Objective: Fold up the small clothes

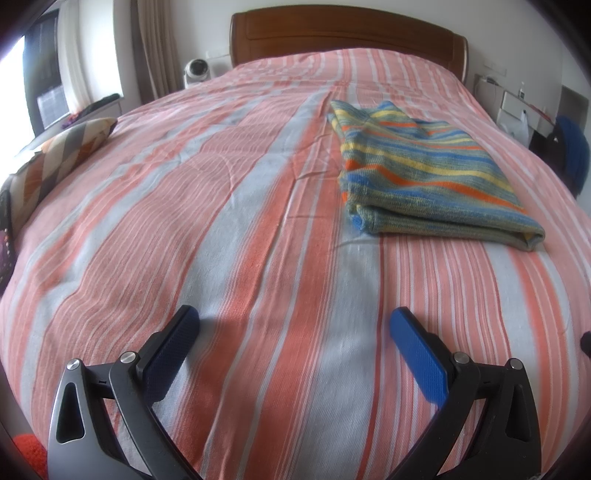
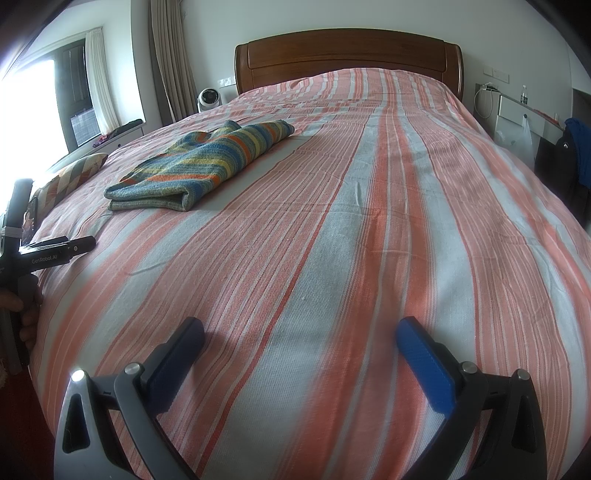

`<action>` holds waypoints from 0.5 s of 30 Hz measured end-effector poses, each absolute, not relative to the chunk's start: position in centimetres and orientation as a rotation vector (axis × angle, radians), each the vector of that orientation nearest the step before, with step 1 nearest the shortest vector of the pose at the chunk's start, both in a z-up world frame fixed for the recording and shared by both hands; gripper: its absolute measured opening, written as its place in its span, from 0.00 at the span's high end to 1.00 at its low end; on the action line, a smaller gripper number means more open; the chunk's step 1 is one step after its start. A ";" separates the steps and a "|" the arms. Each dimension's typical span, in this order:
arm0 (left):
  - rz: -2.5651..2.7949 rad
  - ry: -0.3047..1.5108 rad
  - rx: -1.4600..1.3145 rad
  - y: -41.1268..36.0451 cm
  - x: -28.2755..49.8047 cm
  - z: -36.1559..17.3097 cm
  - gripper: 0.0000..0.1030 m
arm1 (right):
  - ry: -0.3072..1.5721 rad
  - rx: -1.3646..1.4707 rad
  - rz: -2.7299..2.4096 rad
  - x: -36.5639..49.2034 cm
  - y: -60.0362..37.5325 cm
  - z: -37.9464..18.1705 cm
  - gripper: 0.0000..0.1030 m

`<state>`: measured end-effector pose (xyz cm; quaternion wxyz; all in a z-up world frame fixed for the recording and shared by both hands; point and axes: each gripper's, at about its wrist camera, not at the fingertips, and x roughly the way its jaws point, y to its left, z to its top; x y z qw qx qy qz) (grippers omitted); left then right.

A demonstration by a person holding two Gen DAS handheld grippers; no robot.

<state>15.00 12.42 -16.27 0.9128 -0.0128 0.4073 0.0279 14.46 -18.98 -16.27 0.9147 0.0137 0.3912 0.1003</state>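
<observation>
Left hand-held gripper (image 1: 294, 325) released, blue pads (image 1: 413, 347) spread wide apart with nothing between them, hovering low over the near end of the bed (image 1: 258, 229). Right hand-held gripper (image 2: 300, 334) likewise released, pads (image 2: 424, 362) wide apart and empty above the striped pink, orange and pale-blue bedspread (image 2: 332, 240). Folded sweater (image 1: 417, 166), knitted in blue, yellow, orange and green stripes, lying flat on the bedspread well ahead of the left hand-held gripper and off to its right, thick folded edge turned toward the camera, narrower part reaching away toward the headboard (image 1: 347, 35). Same sweater (image 2: 199, 166) seen from the right wrist view well ahead and off to the left, apart from both sets of fingers. Wooden headboard (image 2: 347, 51) far ahead at the end of the bed. Patterned cushion (image 1: 62, 155) at the bed's edge far to the left of the left hand-held gripper, also visible at the left in the right wrist view (image 2: 70, 177). Small white fan (image 1: 197, 72) beside the headboard, ahead and left, against the wall by the curtain (image 1: 155, 48). Window (image 2: 40, 103) bright at far left. Body of the left tool with the person's hand (image 2: 22, 295) wrapped around its grip at the left margin of the right wrist view, close beside the edge of the bed. White cabinet (image 2: 517, 110) and a blue garment (image 2: 581, 147) far right, beyond the bed.
</observation>
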 end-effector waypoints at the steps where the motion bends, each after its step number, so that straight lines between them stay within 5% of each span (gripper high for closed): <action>1: 0.041 0.866 -0.035 12.7 15.1 -16.0 0.01 | 0.814 0.021 0.200 14.5 -18.8 -16.2 0.00; 8: -0.092 0.810 -0.293 18.0 16.2 -10.9 0.01 | 0.918 -0.006 0.205 14.9 -18.0 -14.7 0.00; 15: -0.321 1.021 -0.326 17.1 26.7 -12.0 0.02 | 0.912 0.313 0.345 20.1 -18.6 -12.0 0.00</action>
